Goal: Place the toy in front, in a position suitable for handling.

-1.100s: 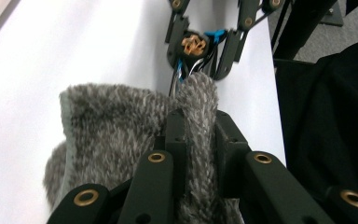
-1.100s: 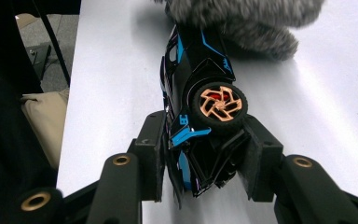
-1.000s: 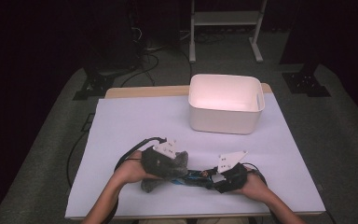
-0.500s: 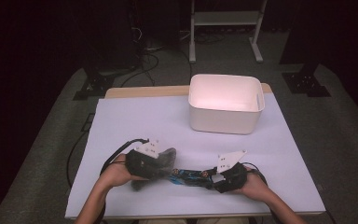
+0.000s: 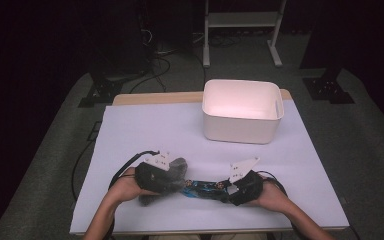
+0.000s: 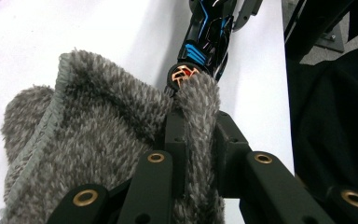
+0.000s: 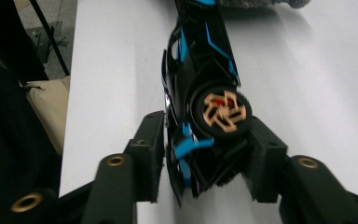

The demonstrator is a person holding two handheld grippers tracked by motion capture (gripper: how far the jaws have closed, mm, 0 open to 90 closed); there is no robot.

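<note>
A black and blue toy car (image 5: 205, 189) lies near the table's front edge between my two grippers. My left gripper (image 5: 177, 176) is shut on a grey fluffy cloth (image 5: 162, 185), whose fold sits pinched between the jaws (image 6: 198, 126). The cloth (image 6: 98, 130) touches the car's end by an orange wheel (image 6: 184, 74). My right gripper (image 5: 226, 190) holds the car's other end (image 7: 200, 60). Its jaws (image 7: 205, 135) have just been opening a little, but both pads still rest against the car, which is turned on its side.
A white plastic bin (image 5: 242, 131) stands at the back right of the white table (image 5: 145, 130). Cables trail from both grippers. A dark cloth-covered area (image 6: 335, 116) lies beyond the table's near edge.
My left hand has moved to the left and slightly nearer with the cloth, drawing it along the car. The right hand has stayed where it was.
</note>
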